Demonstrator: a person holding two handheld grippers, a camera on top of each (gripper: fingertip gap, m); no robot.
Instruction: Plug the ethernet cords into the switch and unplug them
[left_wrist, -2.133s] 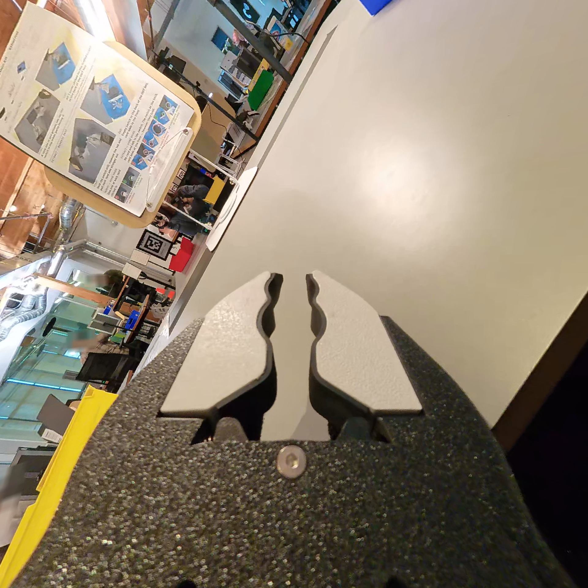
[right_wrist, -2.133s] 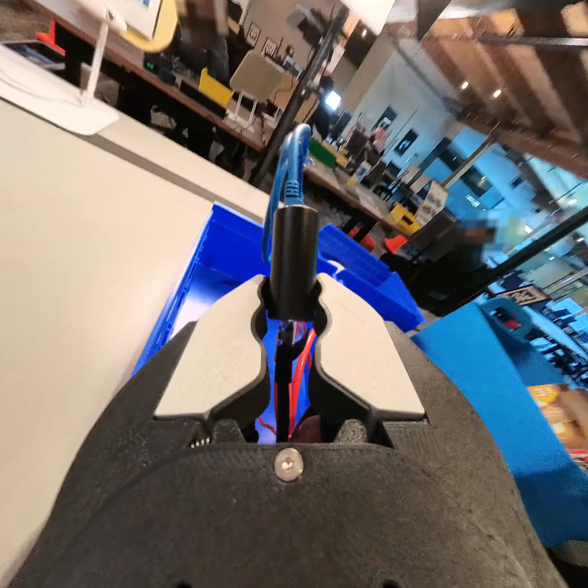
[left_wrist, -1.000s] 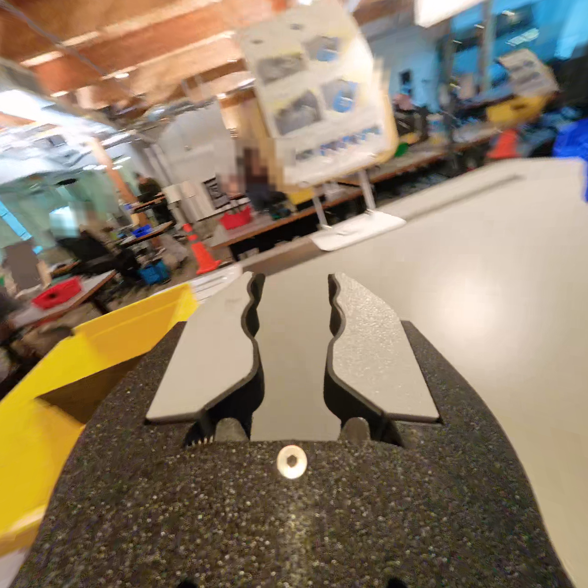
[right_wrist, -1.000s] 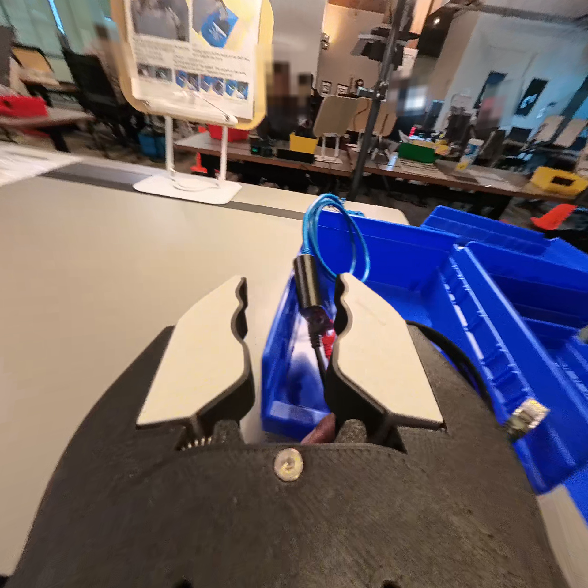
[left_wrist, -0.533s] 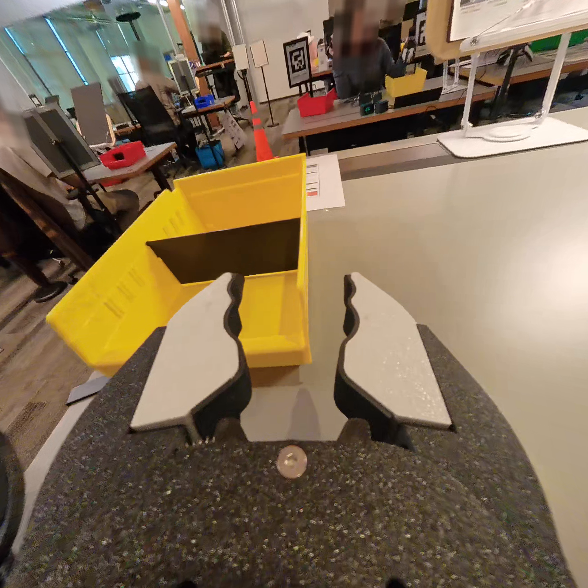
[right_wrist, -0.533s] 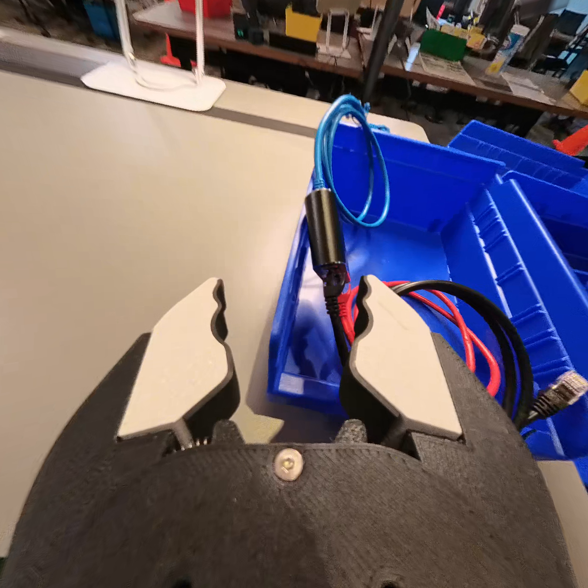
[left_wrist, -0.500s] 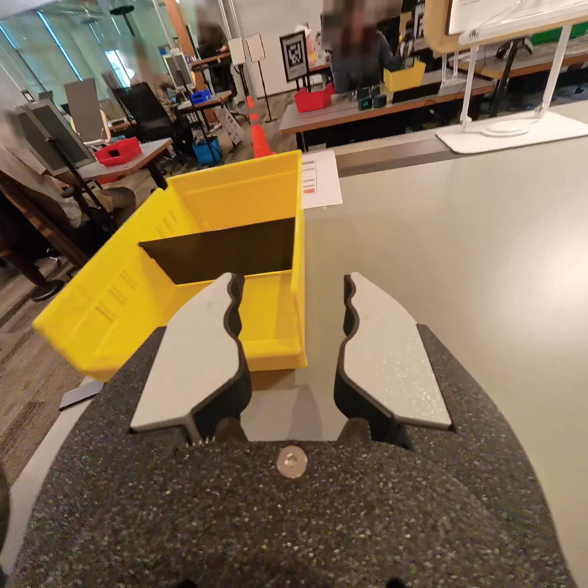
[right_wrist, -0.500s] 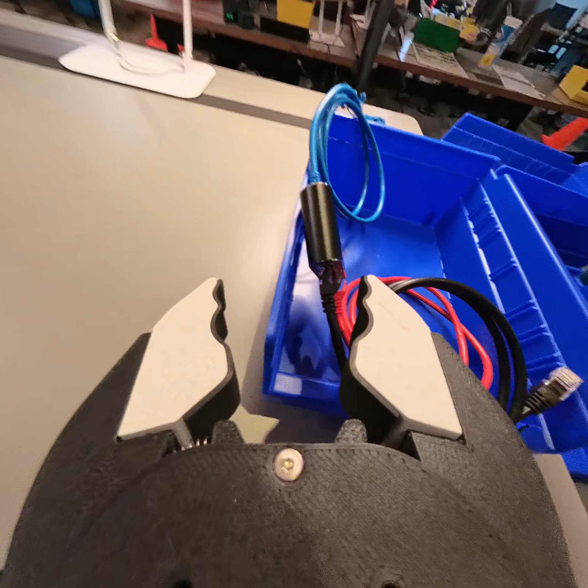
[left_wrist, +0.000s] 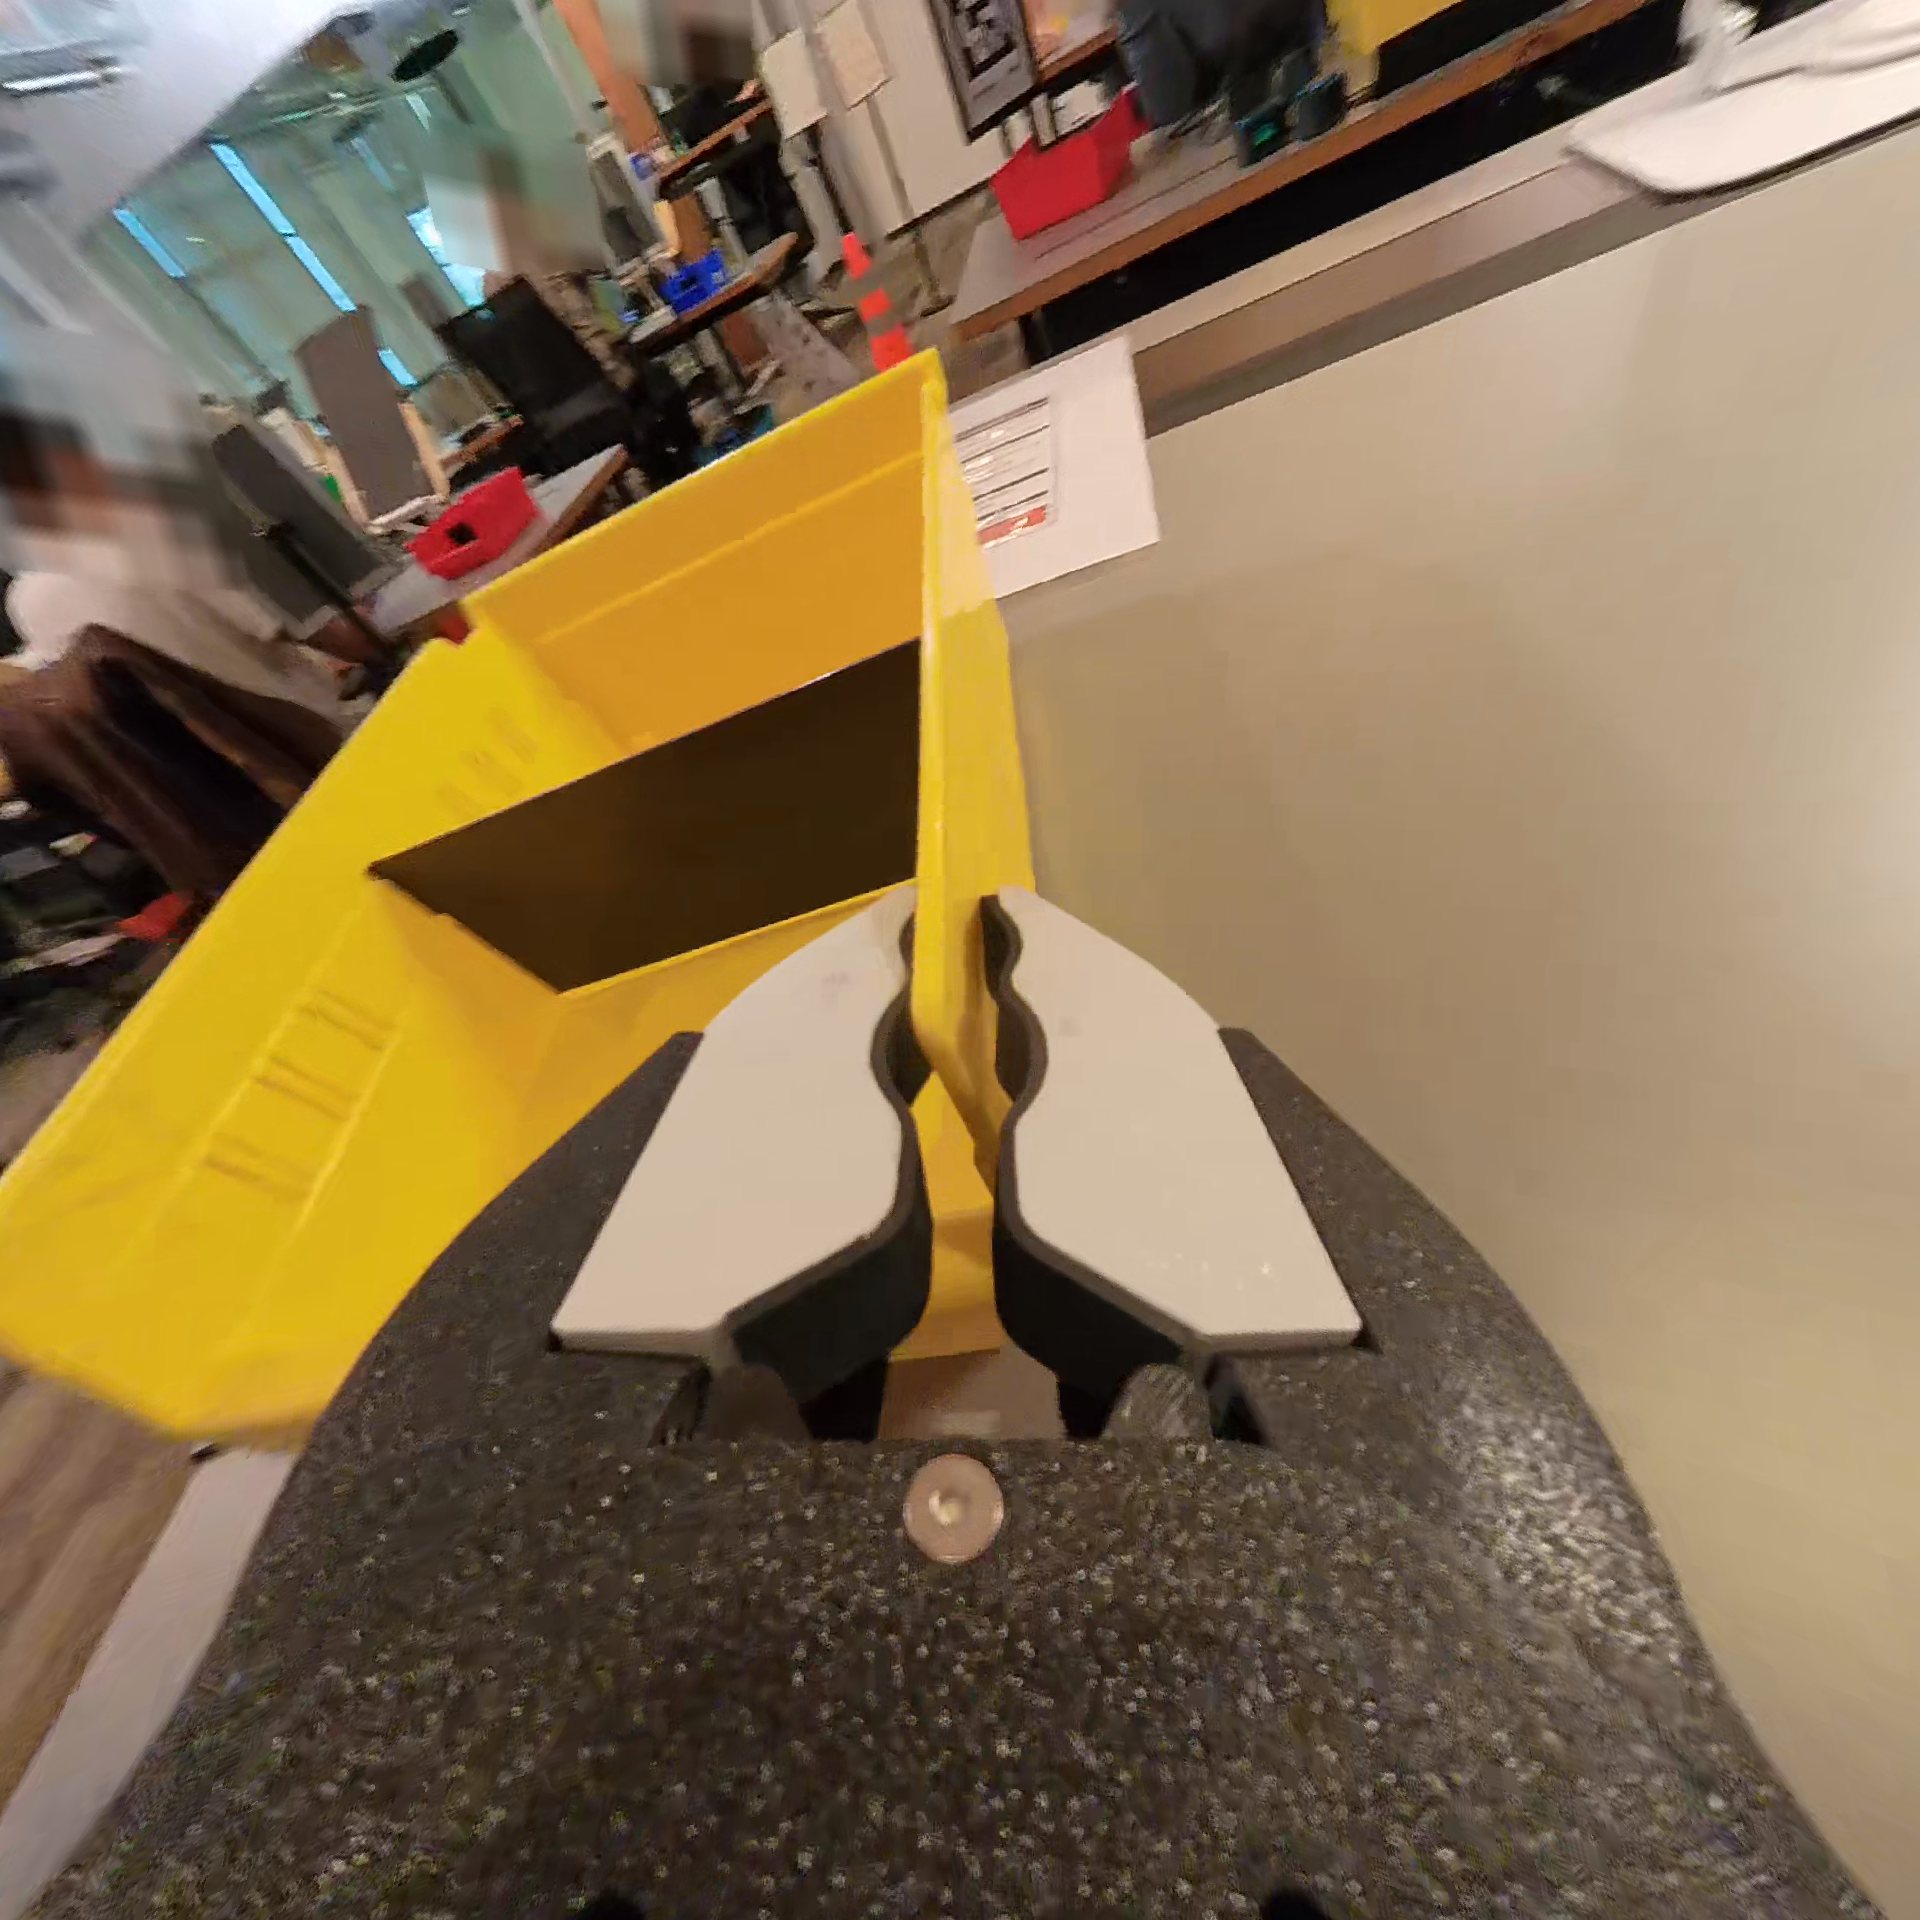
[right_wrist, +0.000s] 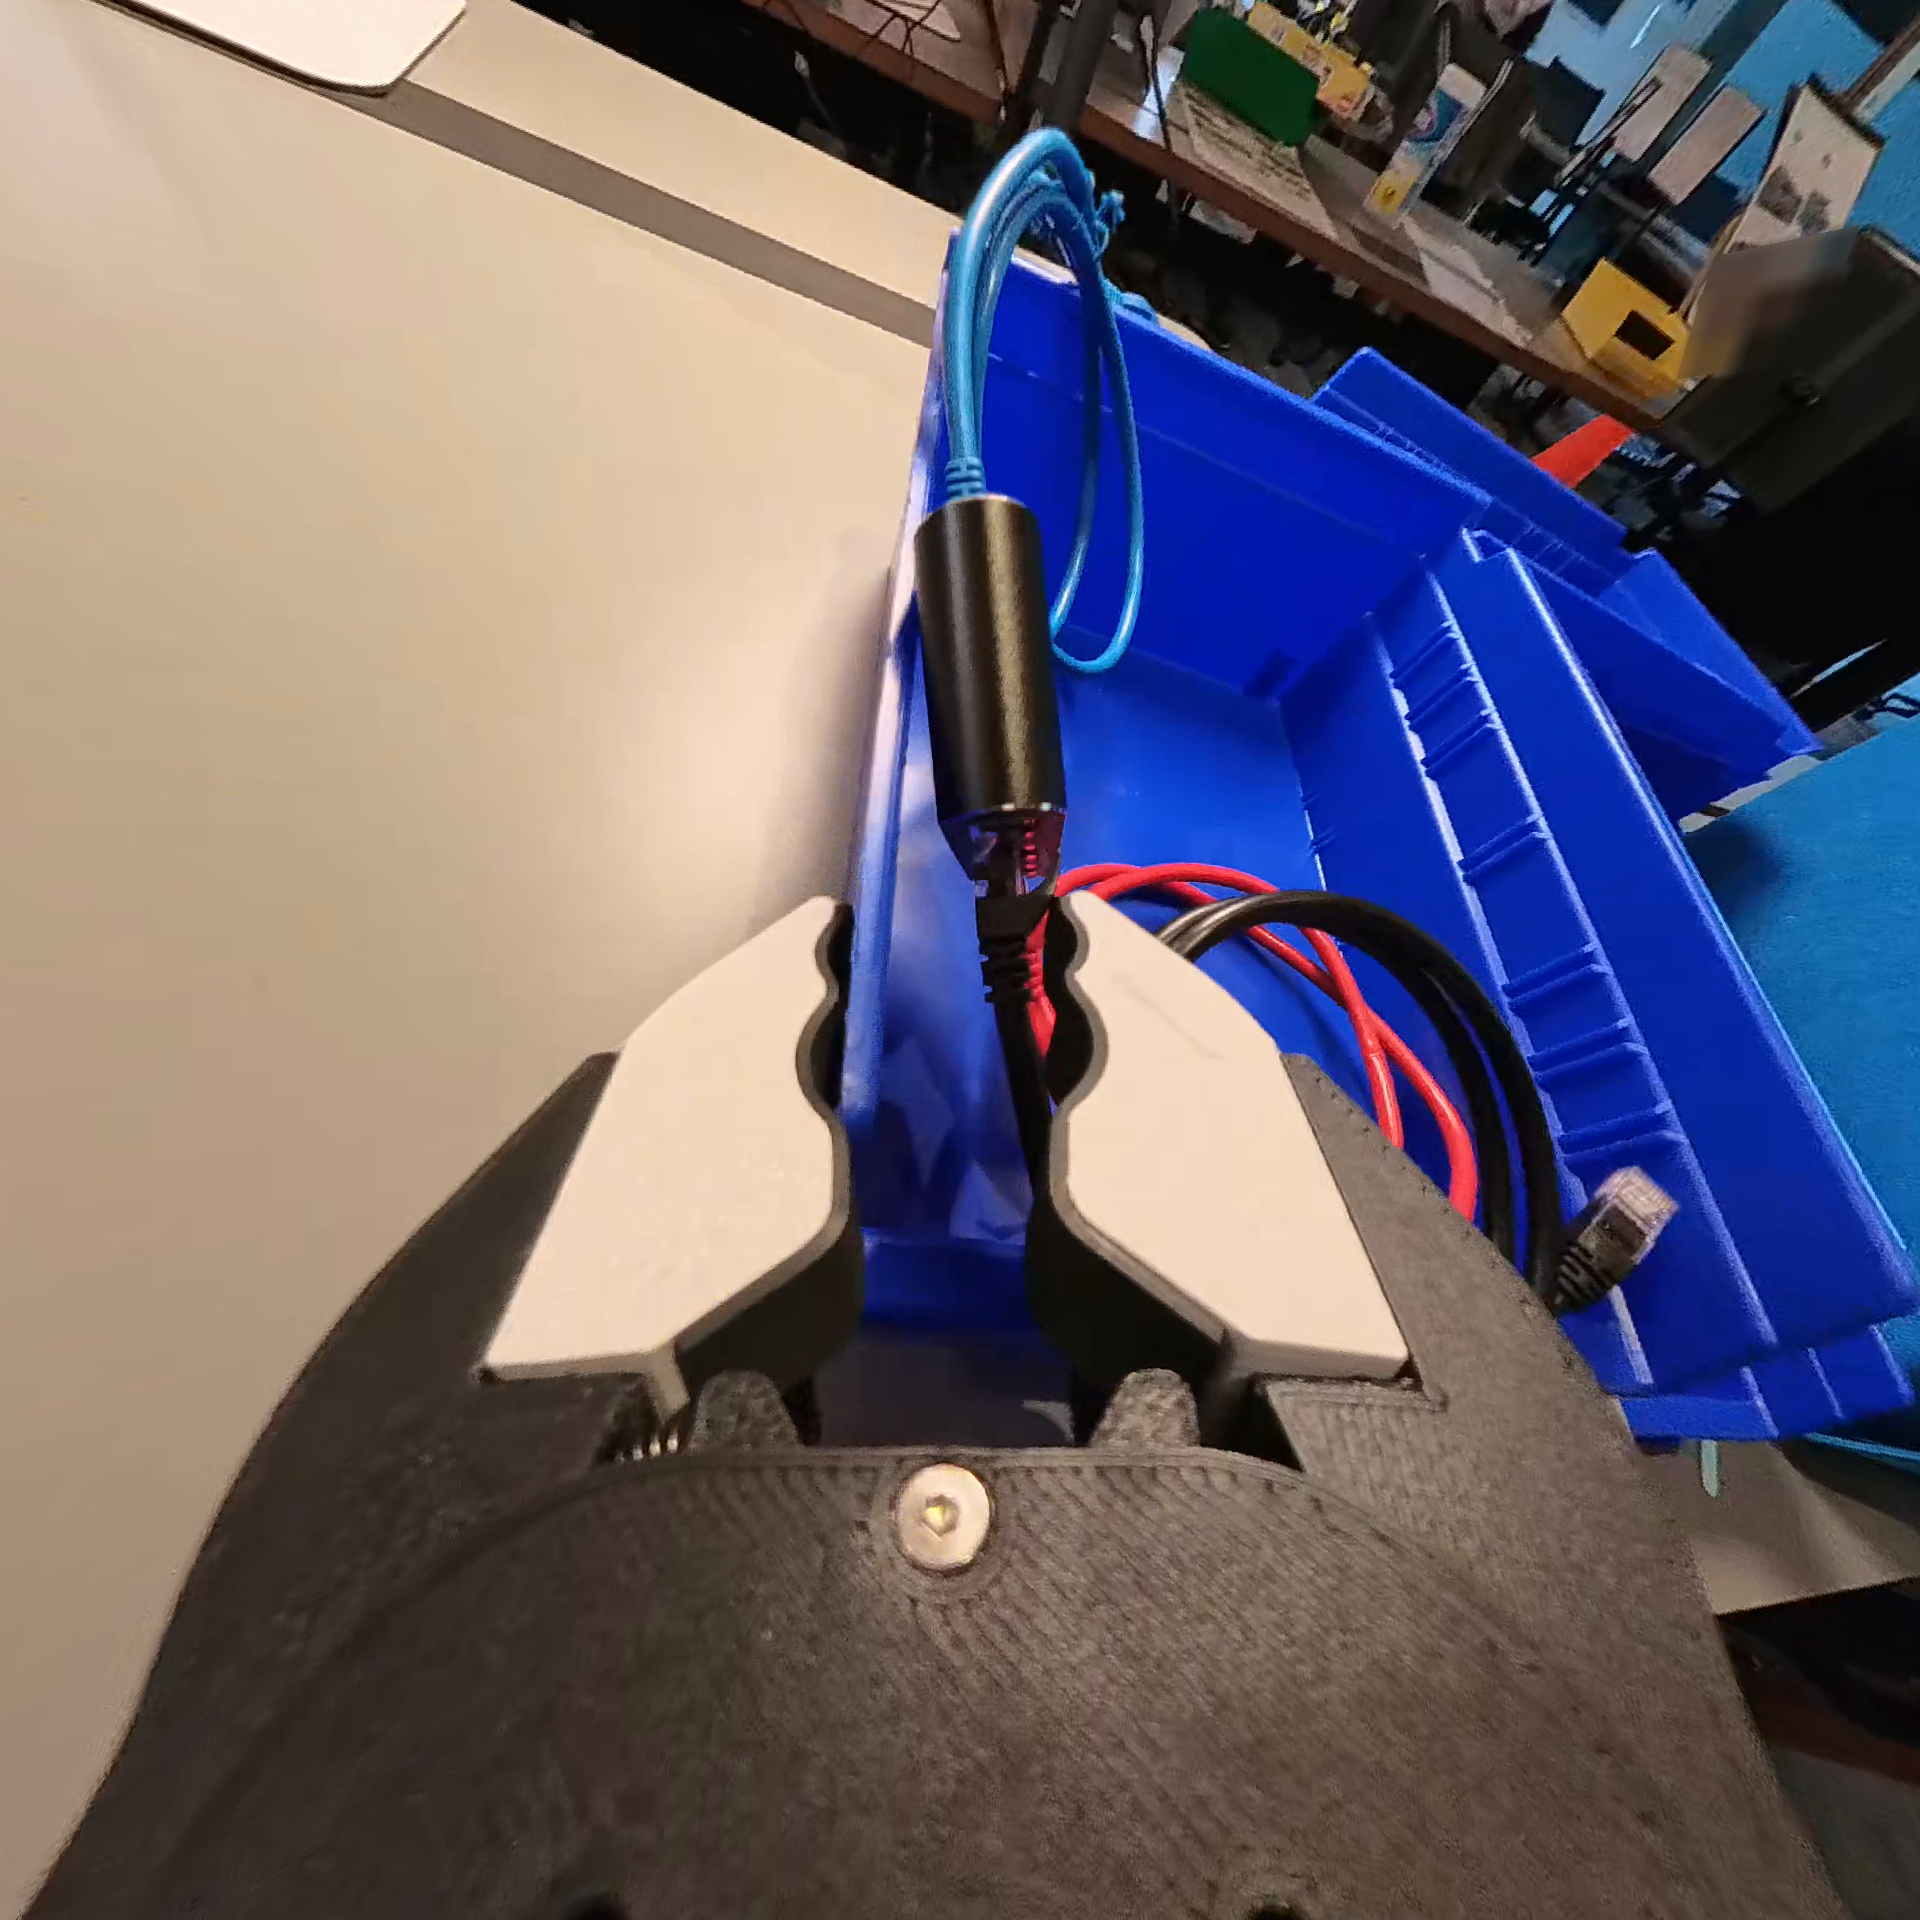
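Between the grey pads of the left gripper (left_wrist: 948, 935) stands the right-hand wall of a yellow bin (left_wrist: 665, 644), and the two fingers are pressed in on that thin wall from either side, one inside the bin and one outside. Behind the fingers a black divider (left_wrist: 675, 831) crosses the bin from wall to wall. Just past the bin's far corner a printed sheet (left_wrist: 1049, 488) lies flat on the pale table (left_wrist: 1507, 727). Farther off are other benches, a red tray (left_wrist: 1070, 166) and an orange cone (left_wrist: 883, 301), all blurred.

On the other side, the right gripper (right_wrist: 945, 925) hangs over the near left part of a blue bin (right_wrist: 1610, 935), its fingers spread with a clear gap between them and gripping nothing. A black cord (right_wrist: 1013, 997) runs up through that gap, close against the right finger, whether touching cannot be told, and enters the lower end of a black cylindrical coupler (right_wrist: 987, 655). From the coupler's top a light blue cord (right_wrist: 1091, 416) loops over the bin's left rim. Inside the bin lie a coiled red cord (right_wrist: 1392, 1049) and more black cord ending in a clear plug (right_wrist: 1621, 1216) near the right wall. More blue bins (right_wrist: 1558, 499) sit beyond it.
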